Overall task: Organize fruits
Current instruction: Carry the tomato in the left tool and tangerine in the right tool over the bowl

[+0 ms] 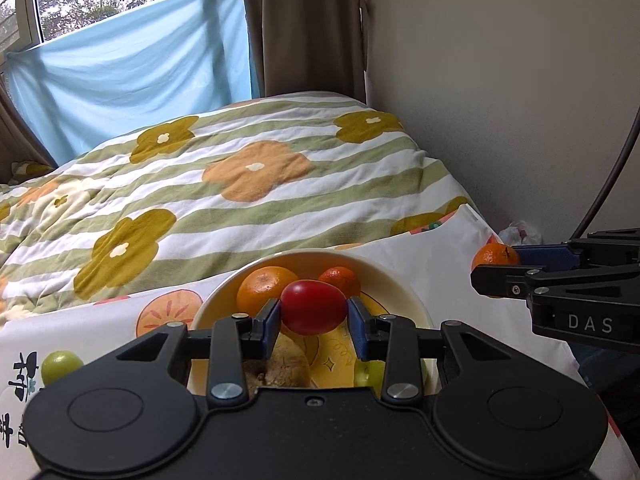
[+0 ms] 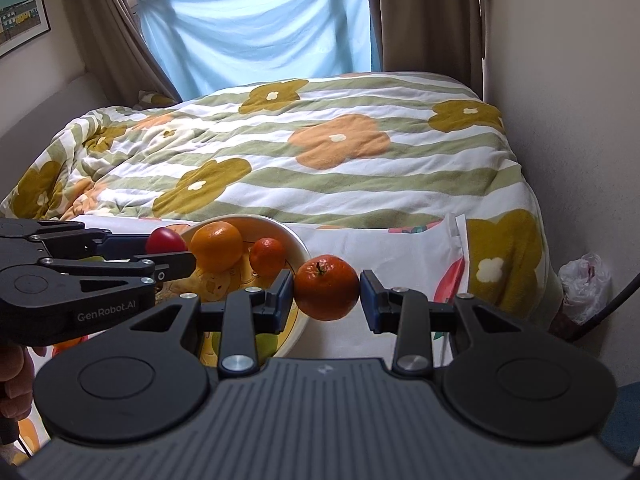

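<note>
My left gripper [image 1: 314,314] is shut on a red tomato-like fruit [image 1: 314,307] and holds it above a cream bowl [image 1: 404,286]. The bowl holds a large orange [image 1: 260,286], a small mandarin [image 1: 344,278], a brown fruit [image 1: 288,366] and a green grape [image 1: 370,372]. My right gripper [image 2: 327,294] is shut on a mandarin [image 2: 327,293], just right of the bowl [image 2: 298,246]. That mandarin also shows in the left wrist view [image 1: 494,256]. The left gripper [image 2: 170,254] with the red fruit [image 2: 164,241] shows over the bowl in the right wrist view.
A loose green grape [image 1: 60,366] lies on the white printed cloth [image 1: 440,264] left of the bowl. A flowered quilt [image 1: 240,176] covers the bed behind. A wall stands to the right, with a plastic bag [image 2: 586,278] on the floor beside it.
</note>
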